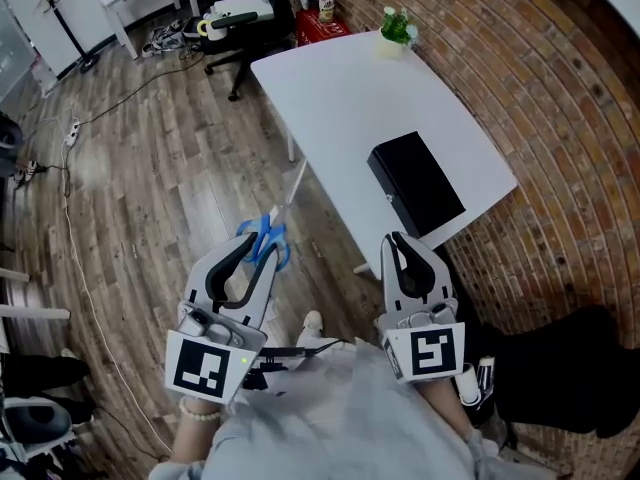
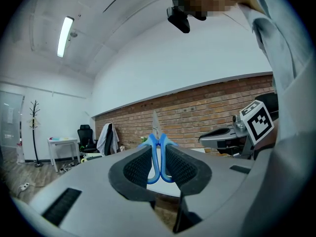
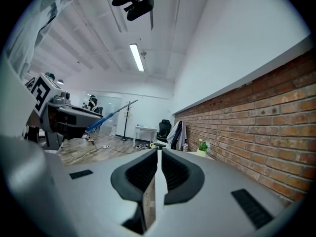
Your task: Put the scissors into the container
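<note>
With the left gripper [image 1: 262, 250] clamped on the blue-handled scissors [image 2: 158, 152], blades jutting beyond its jaws, carry them ahead-right over the black container [image 1: 415, 180] and lower tips-first; the right gripper [image 1: 400, 243] is closed on nothing.

Looking down from above, the scissors [image 1: 262, 231] show only a scrap of blue handle. The rest of the loops is buried between the pads of the left claw [image 1: 256, 252], and the blades are a thin pale blur against the floor [image 1: 150, 168]. The black container [image 1: 415, 180] on the tabletop [image 1: 340, 98] looks closed, though I cannot tell a lid from a dark hollow. The tabletop's near corner slips behind the right claw [image 1: 403, 252]. The little plant [image 1: 396, 28] at the far end is too small to make out.
</note>
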A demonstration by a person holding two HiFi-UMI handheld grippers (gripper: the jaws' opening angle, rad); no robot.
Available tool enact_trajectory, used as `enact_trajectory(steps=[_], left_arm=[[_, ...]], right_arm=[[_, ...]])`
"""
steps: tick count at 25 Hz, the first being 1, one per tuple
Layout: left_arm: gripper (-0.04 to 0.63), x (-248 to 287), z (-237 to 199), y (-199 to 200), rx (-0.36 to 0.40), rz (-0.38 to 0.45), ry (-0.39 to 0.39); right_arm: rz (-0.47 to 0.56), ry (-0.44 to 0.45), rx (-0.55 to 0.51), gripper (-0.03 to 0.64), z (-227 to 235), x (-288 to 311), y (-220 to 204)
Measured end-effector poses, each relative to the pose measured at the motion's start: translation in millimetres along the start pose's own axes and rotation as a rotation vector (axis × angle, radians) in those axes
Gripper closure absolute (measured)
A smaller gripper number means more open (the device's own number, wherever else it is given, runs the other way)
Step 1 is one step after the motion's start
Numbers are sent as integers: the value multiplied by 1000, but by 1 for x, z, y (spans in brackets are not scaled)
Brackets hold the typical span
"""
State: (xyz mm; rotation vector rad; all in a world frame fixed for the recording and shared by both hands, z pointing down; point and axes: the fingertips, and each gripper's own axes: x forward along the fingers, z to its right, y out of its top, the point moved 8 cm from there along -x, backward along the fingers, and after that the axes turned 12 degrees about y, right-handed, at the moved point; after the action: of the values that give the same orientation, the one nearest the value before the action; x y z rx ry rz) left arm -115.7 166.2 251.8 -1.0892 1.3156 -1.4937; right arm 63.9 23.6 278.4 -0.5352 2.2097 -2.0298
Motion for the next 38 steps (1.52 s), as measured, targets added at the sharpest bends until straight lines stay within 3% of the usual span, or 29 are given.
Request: enact_trajectory(steps=[12, 15, 20, 28, 38], left_arm=[[494, 33, 18, 3, 1, 4, -68], [494, 41, 24, 5, 3, 8, -101], [494, 65, 30, 5, 6, 9, -160], [494, 114, 20, -1, 14, -12, -239], [494, 181, -2, -13, 27, -68, -336]], right_arm=[[-40, -49, 28, 563, 19, -9, -16], [-74, -73, 25, 563, 20, -12, -22], [-24, -111, 26, 563, 28, -6, -22], [-79, -189, 33, 563, 40, 19, -32], [-154, -310, 207, 563, 65, 69, -63]])
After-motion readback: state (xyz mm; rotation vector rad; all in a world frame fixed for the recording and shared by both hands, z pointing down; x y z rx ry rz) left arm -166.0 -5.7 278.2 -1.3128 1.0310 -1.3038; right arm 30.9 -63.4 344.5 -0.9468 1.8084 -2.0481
